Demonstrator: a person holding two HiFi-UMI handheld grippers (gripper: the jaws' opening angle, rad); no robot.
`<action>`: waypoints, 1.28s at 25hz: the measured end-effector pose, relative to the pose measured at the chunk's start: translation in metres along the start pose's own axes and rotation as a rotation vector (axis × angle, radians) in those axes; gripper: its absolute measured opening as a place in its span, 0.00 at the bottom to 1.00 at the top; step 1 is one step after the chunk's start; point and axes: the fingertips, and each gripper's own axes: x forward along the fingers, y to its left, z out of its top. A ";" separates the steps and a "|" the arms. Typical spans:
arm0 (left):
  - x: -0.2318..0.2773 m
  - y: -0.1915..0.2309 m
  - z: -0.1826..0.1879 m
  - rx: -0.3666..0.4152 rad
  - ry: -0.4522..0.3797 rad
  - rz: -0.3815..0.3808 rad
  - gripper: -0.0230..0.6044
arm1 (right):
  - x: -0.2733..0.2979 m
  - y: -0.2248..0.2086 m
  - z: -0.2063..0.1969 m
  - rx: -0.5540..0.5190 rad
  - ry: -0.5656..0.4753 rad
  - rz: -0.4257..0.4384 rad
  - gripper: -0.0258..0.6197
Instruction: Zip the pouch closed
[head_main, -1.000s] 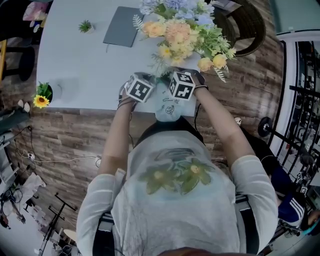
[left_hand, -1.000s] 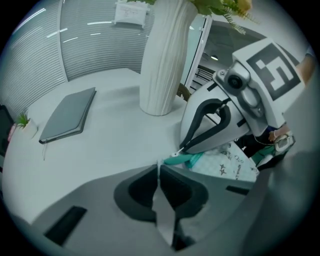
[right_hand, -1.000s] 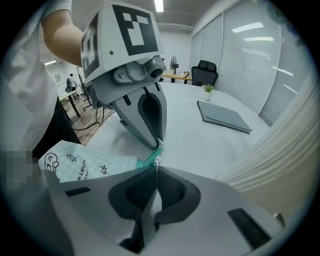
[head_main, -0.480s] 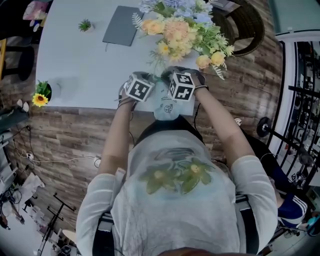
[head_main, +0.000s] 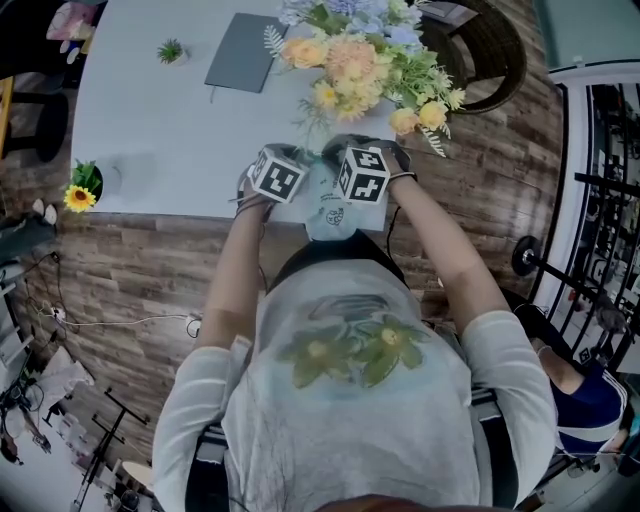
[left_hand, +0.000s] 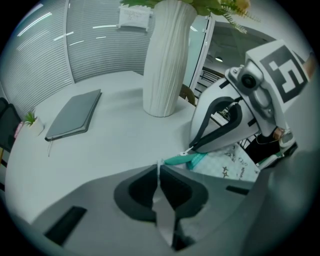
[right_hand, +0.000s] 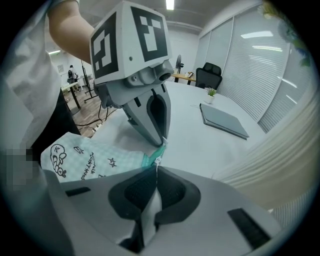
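The pouch (head_main: 328, 212) lies at the near edge of the white table (head_main: 160, 120), right in front of the person, and part of it hangs over the edge. It is pale with a check pattern and little drawings, and it has a green zip strip (left_hand: 182, 159) along one side.

Both tongs meet at the end of that zip. The left gripper (left_hand: 159, 175) has its jaws pressed together on a thin bit of the pouch's end. The right gripper (right_hand: 156, 175) also has its jaws pressed together, and it looks like they pinch the small white zip pull (right_hand: 158, 160), though that part is tiny and hard to see. The two tips are just beside each other.

Behind the pouch stands a tall white vase (left_hand: 167, 60) full of flowers (head_main: 360, 60). A grey notebook (head_main: 240, 52) lies flat farther back on the table, well apart from the pouch.
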 end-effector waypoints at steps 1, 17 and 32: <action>0.000 0.000 0.000 0.001 0.001 -0.001 0.07 | 0.000 0.000 0.000 0.004 -0.002 -0.001 0.07; -0.001 0.000 0.000 0.001 0.000 0.004 0.07 | -0.006 0.006 -0.003 0.008 0.005 0.007 0.07; 0.000 0.000 0.001 -0.003 -0.015 0.008 0.07 | -0.008 0.008 -0.005 -0.022 0.026 0.017 0.07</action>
